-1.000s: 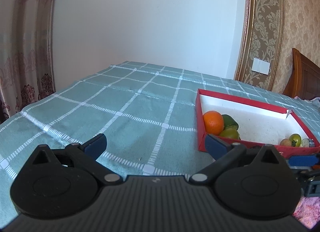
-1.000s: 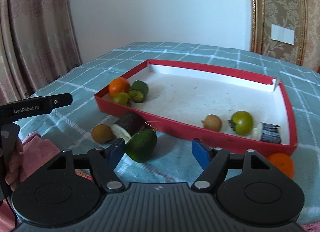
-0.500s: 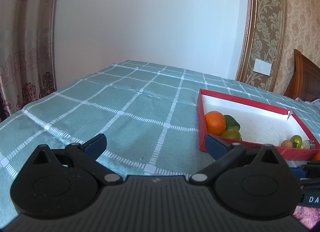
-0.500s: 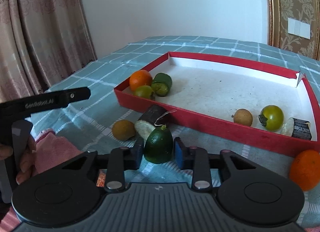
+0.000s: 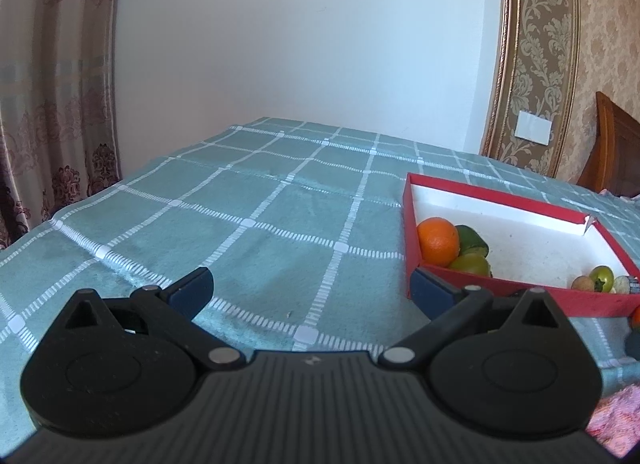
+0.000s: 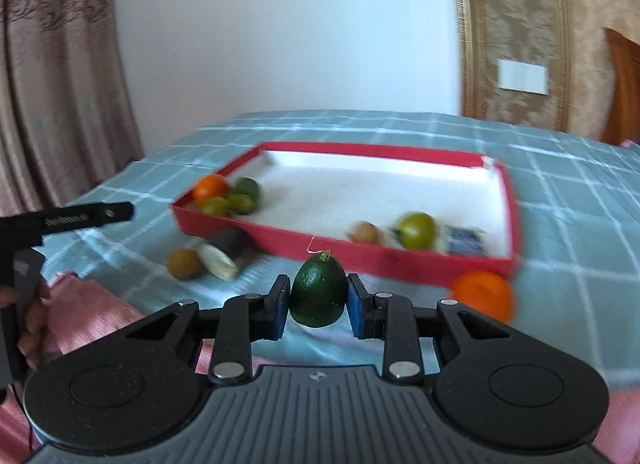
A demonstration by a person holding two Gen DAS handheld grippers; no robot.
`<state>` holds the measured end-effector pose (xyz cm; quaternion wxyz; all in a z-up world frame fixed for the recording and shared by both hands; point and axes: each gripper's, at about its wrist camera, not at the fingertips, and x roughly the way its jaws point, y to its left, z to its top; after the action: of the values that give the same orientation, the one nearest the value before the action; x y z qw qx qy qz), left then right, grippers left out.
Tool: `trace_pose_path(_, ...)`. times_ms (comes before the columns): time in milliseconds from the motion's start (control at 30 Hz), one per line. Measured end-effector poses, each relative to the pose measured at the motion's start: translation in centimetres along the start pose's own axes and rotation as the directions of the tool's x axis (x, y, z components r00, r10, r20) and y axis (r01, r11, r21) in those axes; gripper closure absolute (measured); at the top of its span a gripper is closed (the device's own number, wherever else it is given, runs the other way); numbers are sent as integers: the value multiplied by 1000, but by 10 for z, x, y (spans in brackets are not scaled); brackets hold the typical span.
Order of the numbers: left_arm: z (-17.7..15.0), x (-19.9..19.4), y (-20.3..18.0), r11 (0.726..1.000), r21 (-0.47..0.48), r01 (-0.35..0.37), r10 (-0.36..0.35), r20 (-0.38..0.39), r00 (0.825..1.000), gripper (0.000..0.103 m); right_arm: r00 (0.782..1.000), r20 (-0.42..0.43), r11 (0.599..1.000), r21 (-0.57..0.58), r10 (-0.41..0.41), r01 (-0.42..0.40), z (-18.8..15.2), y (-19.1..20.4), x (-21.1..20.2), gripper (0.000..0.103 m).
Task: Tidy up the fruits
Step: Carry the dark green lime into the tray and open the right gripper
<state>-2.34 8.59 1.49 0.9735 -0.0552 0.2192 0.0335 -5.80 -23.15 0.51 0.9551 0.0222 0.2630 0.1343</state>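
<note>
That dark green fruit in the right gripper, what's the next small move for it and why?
Probably carry it forward over the near wall of the red tray and set it on the bare white floor. The right gripper is shut on the dark green fruit, which looks clear of the cloth, the tray sits just ahead, and its middle is free of fruit.

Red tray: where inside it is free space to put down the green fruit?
The red tray has bare white floor across its middle and back. The near left corner is crowded by an orange and green fruits; small fruits line the near right wall. The right gripper holds the green fruit.
</note>
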Motion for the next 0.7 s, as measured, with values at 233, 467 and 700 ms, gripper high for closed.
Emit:
trace_pose_path(233, -1, 3, -4, 999, 26, -41, 41, -20, 999, 0, 1000, -1, 999, 49, -5, 5, -15, -17, -8, 74)
trace_pose_path(467, -1, 4, -6, 998, 34, -59, 60, -28, 998, 0, 999, 35, 999, 34, -5, 3, -10, -16, -20, 74)
trace_pose_path(700, 0, 8, -4, 998, 31, -55, 56, -56, 997, 0, 998, 64, 1000, 16, -24, 23, 3, -21, -22, 74)
